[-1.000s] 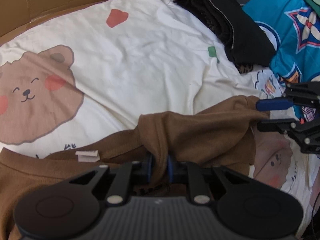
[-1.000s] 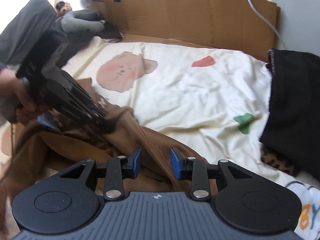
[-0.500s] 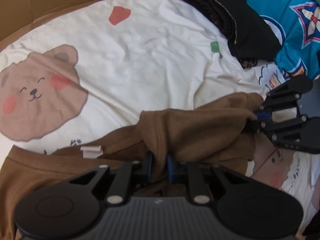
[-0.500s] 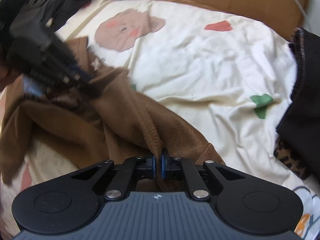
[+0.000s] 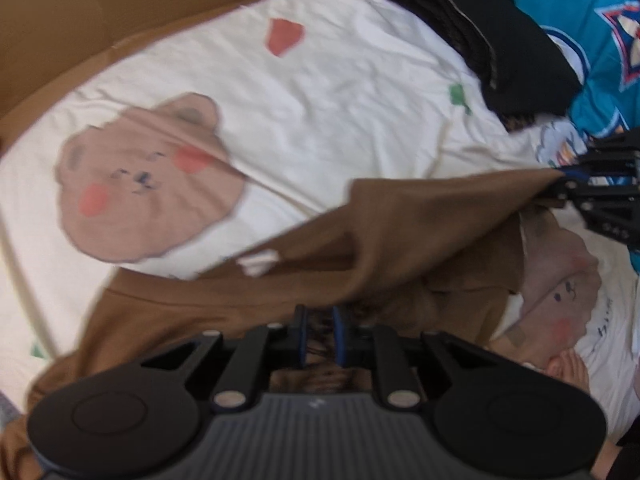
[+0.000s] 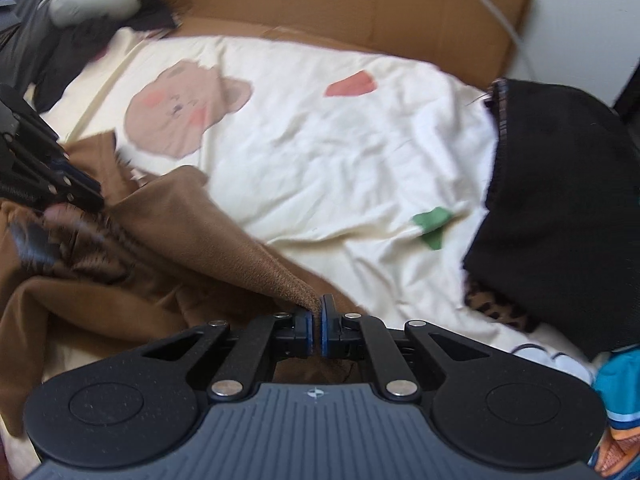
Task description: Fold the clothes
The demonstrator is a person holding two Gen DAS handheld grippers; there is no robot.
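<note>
My left tongs [image 5: 320, 334] and right tongs [image 6: 316, 330] both pinch the brown shirt [image 6: 192, 224]. Keep that edge taut. Lay it flat on the sheet [image 6: 340, 152].

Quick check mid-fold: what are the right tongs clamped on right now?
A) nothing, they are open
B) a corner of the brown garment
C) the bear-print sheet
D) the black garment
B: in the right wrist view the right tongs pinch a corner of the brown garment between their blue pads.

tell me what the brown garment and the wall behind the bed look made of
Brown garment: probably a soft knit, matte; a fine looped texture shows near the right claw. Wall behind the bed: corrugated cardboard by the look, plain tan, with creases and raw cut edges.
</note>
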